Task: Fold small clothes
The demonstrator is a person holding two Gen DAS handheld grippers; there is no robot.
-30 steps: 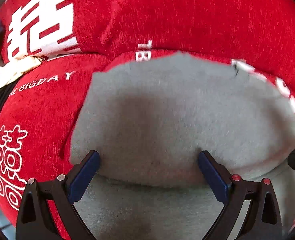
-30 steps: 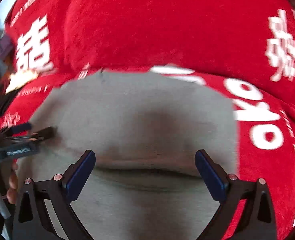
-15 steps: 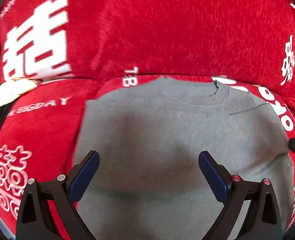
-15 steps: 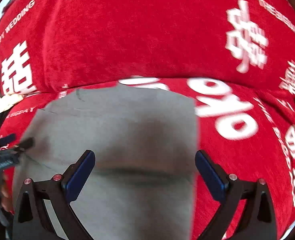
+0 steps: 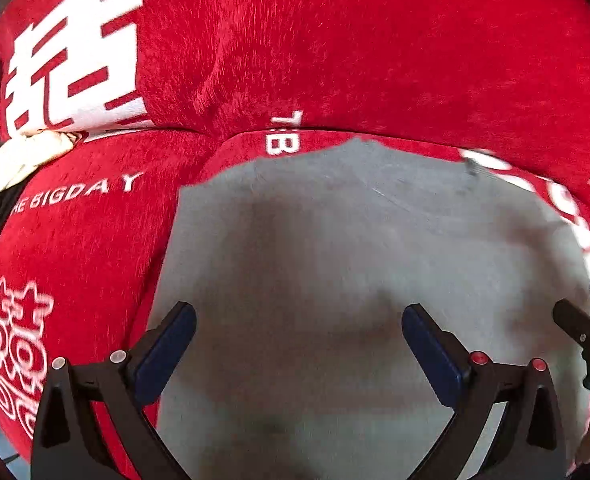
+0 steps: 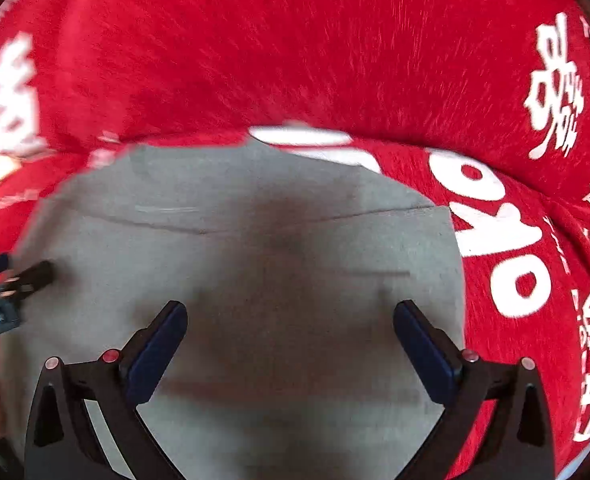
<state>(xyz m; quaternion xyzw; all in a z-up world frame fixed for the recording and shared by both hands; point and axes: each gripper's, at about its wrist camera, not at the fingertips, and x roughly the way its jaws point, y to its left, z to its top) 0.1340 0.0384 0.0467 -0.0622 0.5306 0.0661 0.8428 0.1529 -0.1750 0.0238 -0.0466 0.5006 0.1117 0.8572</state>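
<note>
since the grey top point(image 5: 335, 280) looks soft and limp, pinch it at an edge. both tools, left point(image 5: 298, 344) and right point(image 6: 290, 340), gape wide, empty.

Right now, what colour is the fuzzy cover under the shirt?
Red plush cover with white lettering, clearest in the left wrist view.

grey garment point(image 5: 335, 264) lay flat on red cover point(image 5: 335, 48), plain soft knit, top edge near cover's fold. faint seam line ran across upper part point(image 6: 255, 224). straight right edge point(image 6: 455, 264) met white lettering. details blurred.
</note>
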